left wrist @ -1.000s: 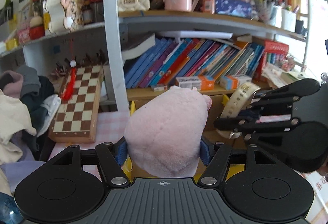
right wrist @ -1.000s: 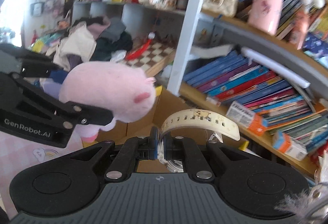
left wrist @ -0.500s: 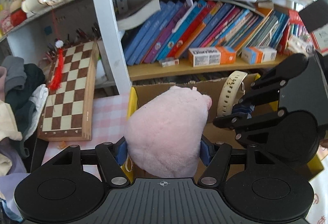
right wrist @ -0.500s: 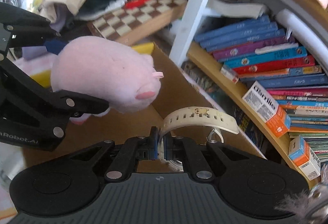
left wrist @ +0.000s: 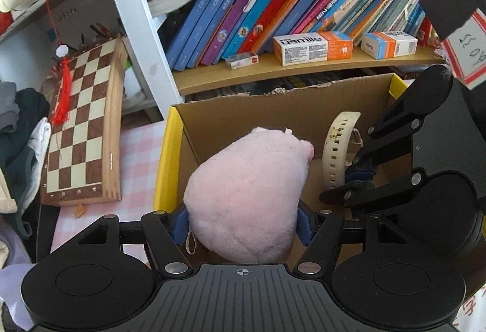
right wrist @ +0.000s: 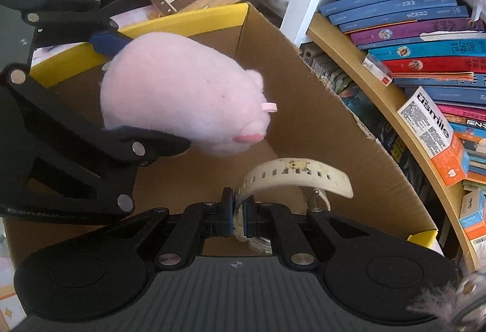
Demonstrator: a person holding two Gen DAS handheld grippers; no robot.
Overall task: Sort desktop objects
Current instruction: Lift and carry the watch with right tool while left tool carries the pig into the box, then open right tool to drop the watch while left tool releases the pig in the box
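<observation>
In the left wrist view, a soft, rounded pink plush toy [left wrist: 246, 198] is being gripped by the left tongs [left wrist: 243, 224], whose blue pads are being pressed into its two sides. The toy is being held over the open brown cardboard box with yellow-edged flaps [left wrist: 273, 116]. Just to its right, a cream-white perforated rubber watch strap [left wrist: 335, 154] is being held by the black right tongs [left wrist: 360, 172], also over the box. A brown and cream wooden chessboard [left wrist: 82, 131] is being seen lying on the pink checked worktop [left wrist: 136, 168] beside the box, and a leaning row of colourful books [left wrist: 273, 7] is being seen on the wooden shelf behind.

In the right wrist view, the right tongs [right wrist: 238, 215] are being kept closed on one end of the watch strap [right wrist: 297, 175], which is arching forward above the box floor [right wrist: 303, 107]. The plush toy [right wrist: 182, 98] is being clamped by the left tongs [right wrist: 136, 89] at the left, above the box interior.
</observation>
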